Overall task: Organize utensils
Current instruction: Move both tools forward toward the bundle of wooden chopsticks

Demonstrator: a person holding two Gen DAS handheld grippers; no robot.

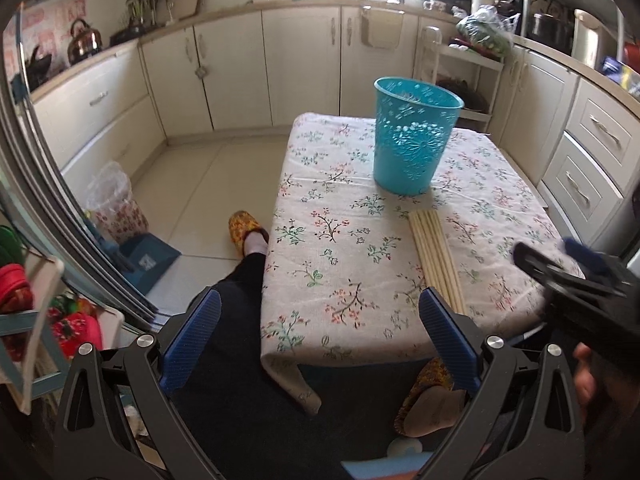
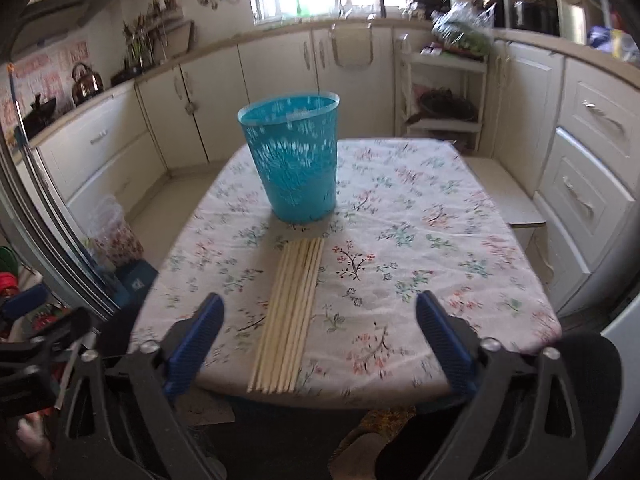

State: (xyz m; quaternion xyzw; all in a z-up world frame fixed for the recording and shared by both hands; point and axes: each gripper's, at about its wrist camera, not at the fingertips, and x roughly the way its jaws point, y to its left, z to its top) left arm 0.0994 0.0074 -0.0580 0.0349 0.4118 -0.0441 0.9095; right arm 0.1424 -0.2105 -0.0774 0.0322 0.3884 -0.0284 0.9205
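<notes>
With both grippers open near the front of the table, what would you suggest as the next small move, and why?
Probably ease the right gripper forward and down onto the near end of the wooden sticks. They lie flat in a bundle on the tablecloth, none yet in the blue basket, and that gripper's open jaws hang over their near end, nothing held. The left gripper sits off the table's left edge.

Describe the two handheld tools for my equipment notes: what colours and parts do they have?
Both match: the left tool and right tool each have black plastic linkage arms with cut-out slots, silver round pivot bolts, and two blue ribbed finger pads.
</notes>
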